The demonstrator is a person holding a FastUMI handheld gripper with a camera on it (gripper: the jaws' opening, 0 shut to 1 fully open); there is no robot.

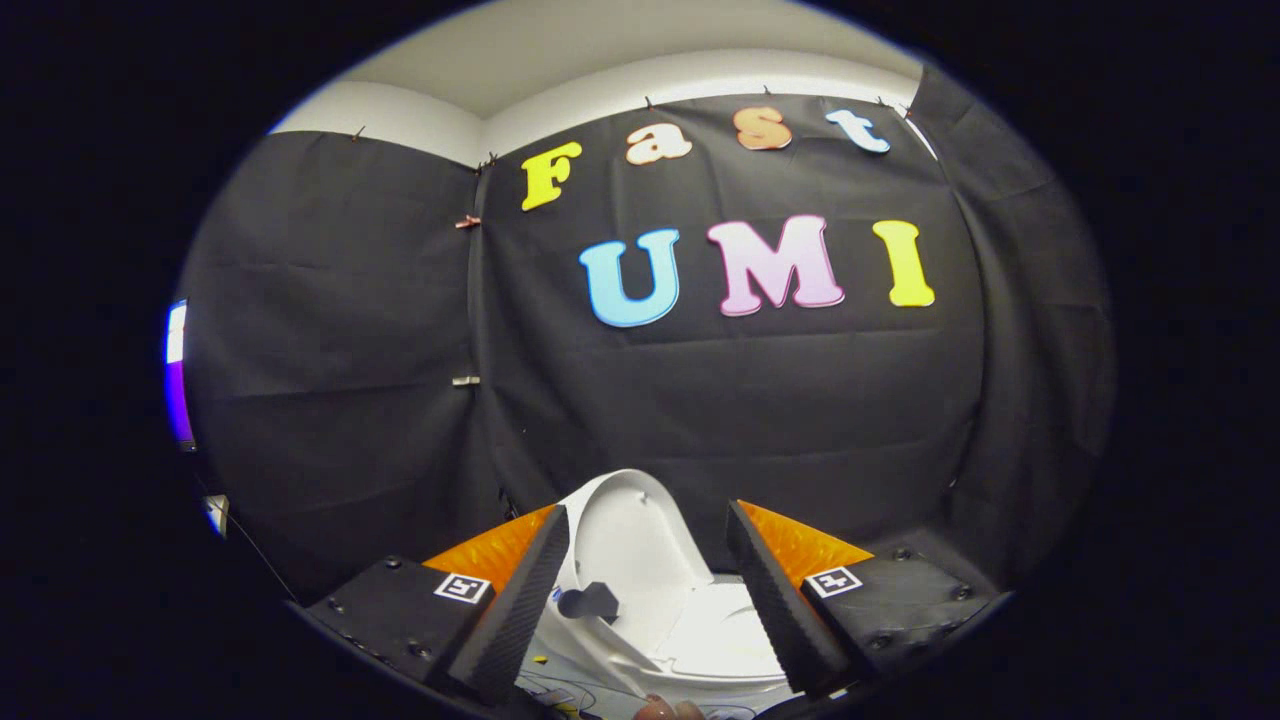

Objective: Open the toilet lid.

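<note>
Your gripper sits closest, its two fingers spread wide apart and pressing on nothing, with open space between them. Through that gap you look down onto a small white toilet, and its toilet lid already stands raised, leaning back and a little to one side toward the black cloth wall behind it; the seat and bowl opening lie exposed just ahead of the far finger. A small dark tab shows against the lid's inner face, close beside the near finger, though you cannot tell whether it touches it. Something pale, perhaps a fingertip, peeks in beneath the toilet, too cropped to identify. Judged from how things lie, the opening looks essentially done, so your main risk now is undoing it. The lid seems to rest near its balance point, and a brush from either finger as you draw away could tip it forward and let it fall shut. The toilet also looks light, so a sideways nudge might shift or topple the whole model. Pull straight back, keeping both fingers clear of the lid's rim.
</note>
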